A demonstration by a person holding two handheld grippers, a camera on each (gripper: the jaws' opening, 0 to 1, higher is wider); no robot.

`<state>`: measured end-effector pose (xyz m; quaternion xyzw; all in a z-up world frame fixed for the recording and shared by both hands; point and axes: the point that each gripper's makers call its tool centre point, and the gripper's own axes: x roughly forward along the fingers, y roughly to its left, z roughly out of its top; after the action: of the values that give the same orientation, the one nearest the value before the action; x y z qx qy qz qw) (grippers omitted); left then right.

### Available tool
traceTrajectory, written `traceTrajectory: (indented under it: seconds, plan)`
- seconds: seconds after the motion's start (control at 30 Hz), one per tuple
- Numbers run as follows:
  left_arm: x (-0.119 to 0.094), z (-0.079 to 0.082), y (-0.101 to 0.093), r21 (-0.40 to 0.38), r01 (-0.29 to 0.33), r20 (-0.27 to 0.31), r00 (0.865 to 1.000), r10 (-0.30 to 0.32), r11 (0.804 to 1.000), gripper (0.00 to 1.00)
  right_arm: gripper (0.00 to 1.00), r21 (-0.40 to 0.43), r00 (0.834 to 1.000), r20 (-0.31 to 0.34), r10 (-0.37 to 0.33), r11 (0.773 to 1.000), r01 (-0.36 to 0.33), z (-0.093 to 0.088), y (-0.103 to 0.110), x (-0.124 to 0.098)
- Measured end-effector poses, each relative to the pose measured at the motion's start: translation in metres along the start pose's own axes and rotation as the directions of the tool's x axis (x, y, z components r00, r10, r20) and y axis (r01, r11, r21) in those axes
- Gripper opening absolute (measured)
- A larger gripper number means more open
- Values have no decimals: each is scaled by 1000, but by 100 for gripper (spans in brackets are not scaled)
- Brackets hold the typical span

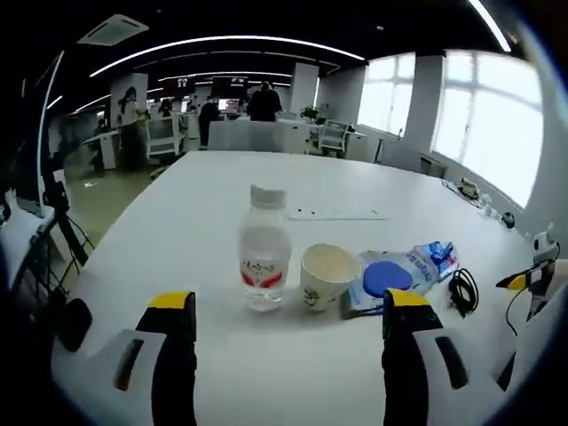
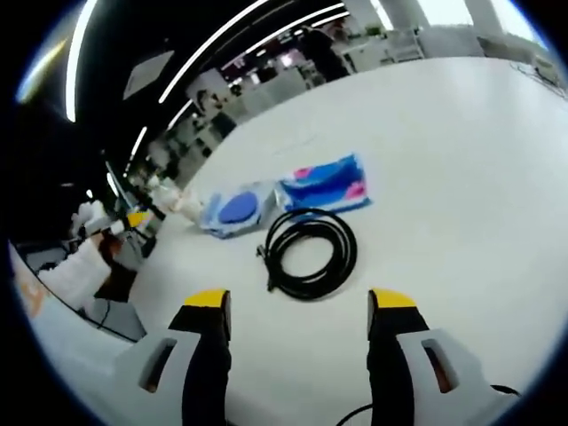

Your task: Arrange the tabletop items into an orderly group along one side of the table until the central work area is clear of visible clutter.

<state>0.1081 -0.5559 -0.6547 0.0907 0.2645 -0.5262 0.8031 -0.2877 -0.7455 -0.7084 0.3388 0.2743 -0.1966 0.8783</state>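
Left gripper view: left gripper (image 1: 284,306) jaws apart, empty, aimed at the water bottle (image 1: 264,251) at 12 o'clock, paper cup (image 1: 327,276) just beside it at 1, blue packet (image 1: 401,271) and black cable (image 1: 462,290) toward 2, probably lined up for a grab on the white table (image 1: 222,186). Right gripper view: right gripper (image 2: 297,306) jaws apart, empty, facing the cable at 12, packet beyond. Open office behind, windows, strip lights.

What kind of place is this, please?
Probably an open-plan office: a large white table, desks with lit monitors behind it, long ceiling light strips and big windows.
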Motion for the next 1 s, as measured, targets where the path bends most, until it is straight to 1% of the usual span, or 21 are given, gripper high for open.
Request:
traceTrajectory:
  seconds: [0.07, 0.1, 0.2, 0.23, 0.3, 0.33, 0.43, 0.57, 0.73, 0.8, 1.0]
  plan:
    - [-4, -15, -2, -11, 8, -45, 999, -9, 1000, 98, 63, 9, 1000, -6, 11, 1000, -11, -2, 1, -1]
    - [-7, -26, -5, -29, 21, -81, 996, -24, 999, 100, 64, 10, 1000, -19, 16, 1000, -16, -5, 2, -2]
    - [-14, -42, -5, -30, 30, -111, 993, -33, 999, 100, 66, -9, 999, -44, 13, 1000, -13, -12, 2, -5]
    - [-18, -49, -6, -33, 37, -131, 991, -42, 999, 100, 66, -10, 999, -49, 12, 1000, -13, -13, 2, -5]
    - [-23, -54, -7, -34, 42, -144, 988, -47, 999, 100, 66, -16, 998, -69, 13, 1000, -14, -19, 0, -6]
    - [-27, -58, -7, -34, 43, -160, 986, -47, 999, 100, 66, -17, 997, -80, 11, 1000, -12, -22, 0, -7]
    - [-34, -63, -5, -28, 41, -181, 982, -45, 999, 100, 67, -18, 996, -90, 8, 1000, -10, -26, -3, -10]
    - [-38, -63, -4, -33, 37, -179, 983, -42, 999, 100, 67, -9, 996, -93, 5, 1000, -6, -28, -2, -11]
    - [-35, -61, -8, -24, 38, -183, 982, -41, 999, 100, 66, 0, 996, -88, 9, 1000, -9, -28, 0, -11]
    - [-33, -60, -11, -34, 45, -181, 982, -50, 998, 100, 66, 2, 996, -88, 11, 1000, -11, -28, 0, -11]
    - [-30, -62, -16, -26, 60, -196, 978, -64, 998, 100, 66, 13, 996, -93, 10, 1000, -9, -33, -1, -11]
